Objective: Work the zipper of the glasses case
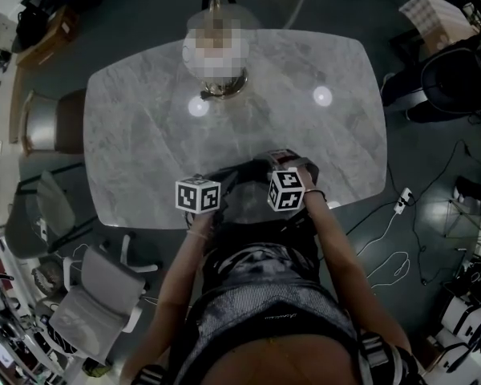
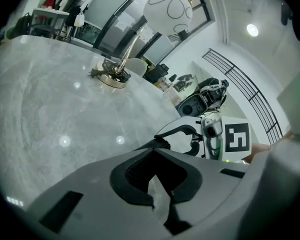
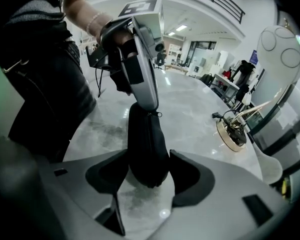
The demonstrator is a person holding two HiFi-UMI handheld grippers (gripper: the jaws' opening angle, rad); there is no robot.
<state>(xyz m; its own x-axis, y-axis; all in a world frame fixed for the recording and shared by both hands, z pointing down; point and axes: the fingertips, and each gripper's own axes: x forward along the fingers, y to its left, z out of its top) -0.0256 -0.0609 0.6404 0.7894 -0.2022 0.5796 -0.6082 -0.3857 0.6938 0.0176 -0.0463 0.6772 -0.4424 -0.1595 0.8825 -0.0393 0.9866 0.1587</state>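
The black glasses case [image 3: 146,144] stands on end over the marble table [image 1: 144,119], near its front edge. My right gripper [image 3: 147,171] is shut on the case's lower end, a pad against each side. My left gripper [image 3: 149,104] comes in from above, shut at the case's top end, where the small zipper pull [image 3: 158,115] sits. In the left gripper view its own jaws [image 2: 157,189] are closed together, and the right gripper [image 2: 185,139] and a sliver of the case [image 2: 157,143] lie just beyond. In the head view the case [image 1: 242,176] shows dark between the two marker cubes.
A globe lamp on a brass base [image 1: 216,62] stands at the table's far side, also in the right gripper view as the lamp base [image 3: 235,129]. Chairs stand at the left [image 1: 52,123] and front left [image 1: 96,295]. The person's body is close behind the grippers.
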